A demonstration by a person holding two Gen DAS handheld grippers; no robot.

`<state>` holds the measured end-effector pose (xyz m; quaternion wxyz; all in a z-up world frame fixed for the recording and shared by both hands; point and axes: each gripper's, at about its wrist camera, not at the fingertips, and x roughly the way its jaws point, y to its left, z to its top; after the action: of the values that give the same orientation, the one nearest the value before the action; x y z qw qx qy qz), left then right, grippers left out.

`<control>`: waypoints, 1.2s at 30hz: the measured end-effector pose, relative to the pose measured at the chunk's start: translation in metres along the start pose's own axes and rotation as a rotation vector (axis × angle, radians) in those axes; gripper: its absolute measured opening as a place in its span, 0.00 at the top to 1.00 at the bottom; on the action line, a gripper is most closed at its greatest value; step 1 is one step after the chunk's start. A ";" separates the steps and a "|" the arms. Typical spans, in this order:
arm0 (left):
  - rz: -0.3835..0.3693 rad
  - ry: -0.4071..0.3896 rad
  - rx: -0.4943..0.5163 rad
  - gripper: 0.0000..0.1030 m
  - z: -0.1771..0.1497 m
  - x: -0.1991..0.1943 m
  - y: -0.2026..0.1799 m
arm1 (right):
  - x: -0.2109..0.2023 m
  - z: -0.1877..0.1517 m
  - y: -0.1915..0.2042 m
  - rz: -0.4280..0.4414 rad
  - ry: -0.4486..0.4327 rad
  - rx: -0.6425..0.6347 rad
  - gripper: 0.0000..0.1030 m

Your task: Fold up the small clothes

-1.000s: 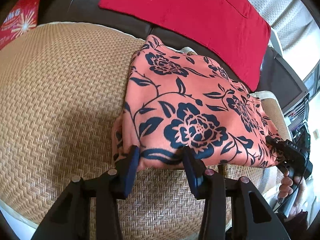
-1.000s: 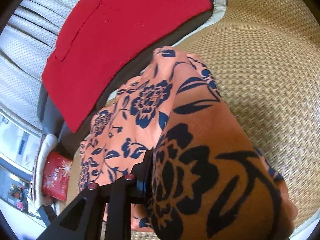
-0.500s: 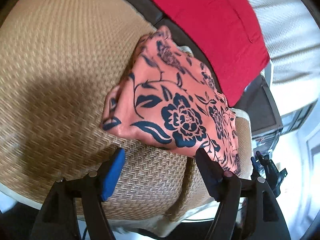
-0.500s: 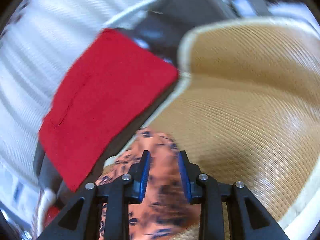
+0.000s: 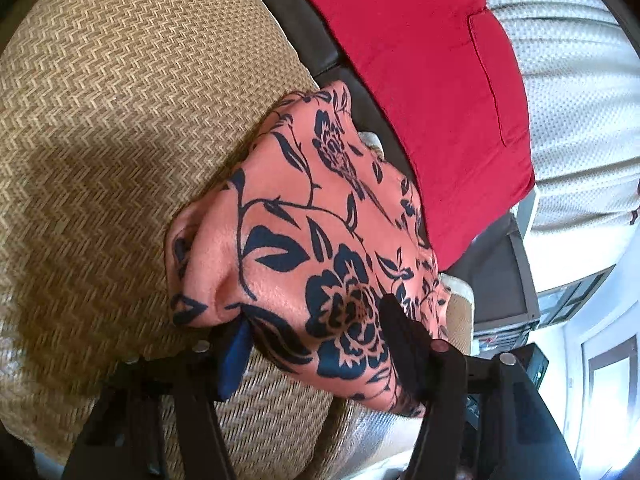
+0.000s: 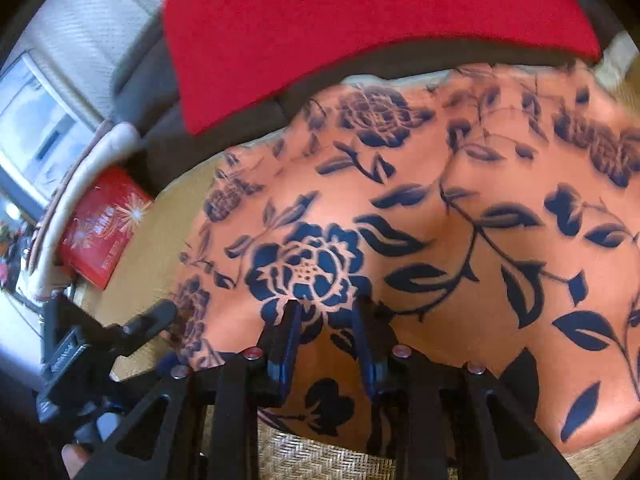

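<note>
From the left wrist: the left tool [image 5: 316, 344], spread wide half a second ago, has been closing around the floral garment [image 5: 320, 240] on the woven mat [image 5: 120, 120], so a new fold begins. From the right wrist: the right tool [image 6: 326, 340] has swung back over the garment's near edge; whether it pinches cloth, I cannot tell. Open mat lies left of the garment.

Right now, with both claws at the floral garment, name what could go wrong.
1. The left claw has just been closing with a thick bunch of the floral garment between its jaws. It may catch only some layers and spoil the fold.
2. The garment's far end reaches the woven mat's edge beside the red cloth, so a tug could drag it off.
3. The right claw works close to the left, and they might collide.
</note>
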<state>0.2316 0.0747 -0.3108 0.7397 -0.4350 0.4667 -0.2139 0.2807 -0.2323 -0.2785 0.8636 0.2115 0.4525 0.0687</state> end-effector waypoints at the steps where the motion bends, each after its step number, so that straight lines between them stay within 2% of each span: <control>1: -0.024 -0.009 -0.023 0.41 0.001 0.002 0.002 | -0.001 0.002 -0.002 0.017 0.012 0.028 0.73; 4: -0.052 -0.022 -0.054 0.36 0.004 0.010 0.001 | -0.004 0.003 -0.021 0.059 0.017 0.097 0.87; 7: -0.123 -0.042 -0.072 0.34 0.003 0.016 -0.004 | -0.002 0.000 -0.040 0.170 0.039 0.215 0.94; 9: -0.171 -0.043 -0.076 0.35 0.005 0.022 -0.009 | -0.004 -0.003 -0.048 0.208 0.051 0.237 0.95; 10: -0.170 -0.044 -0.063 0.43 0.005 0.021 -0.012 | -0.003 -0.003 -0.049 0.224 0.057 0.245 0.96; 11: -0.159 -0.046 -0.031 0.61 0.006 0.023 -0.019 | -0.003 -0.004 -0.051 0.230 0.057 0.246 0.97; 12: -0.137 -0.048 0.012 0.73 0.006 0.023 -0.028 | -0.006 -0.006 -0.053 0.237 0.057 0.248 0.97; 14: -0.117 -0.050 0.081 0.77 0.008 0.023 -0.042 | -0.011 -0.007 -0.057 0.249 0.058 0.247 0.97; 19: -0.065 -0.047 0.281 0.80 0.008 0.020 -0.091 | -0.029 -0.004 -0.082 0.319 0.082 0.304 0.97; 20: -0.052 -0.046 0.318 0.80 0.007 0.019 -0.101 | -0.035 -0.002 -0.087 0.324 0.074 0.316 0.92; 26: 0.036 -0.014 0.613 0.81 -0.018 0.030 -0.179 | -0.099 0.017 -0.121 0.385 -0.118 0.308 0.91; 27: 0.049 0.001 0.678 0.81 -0.030 0.035 -0.196 | -0.103 0.018 -0.127 0.383 -0.134 0.318 0.91; 32: 0.083 0.092 0.864 0.81 -0.074 0.077 -0.247 | -0.137 0.018 -0.185 0.383 -0.216 0.445 0.91; 35: 0.104 0.185 0.950 0.78 -0.107 0.114 -0.258 | -0.151 0.015 -0.214 0.392 -0.252 0.505 0.90; 36: 0.114 0.247 0.965 0.75 -0.119 0.136 -0.258 | -0.153 0.014 -0.224 0.405 -0.251 0.530 0.90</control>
<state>0.2146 -0.2131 -0.1845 0.8063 0.0115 0.4217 -0.4147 0.1866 -0.4862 -0.2519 0.7965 0.5202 0.2940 0.0922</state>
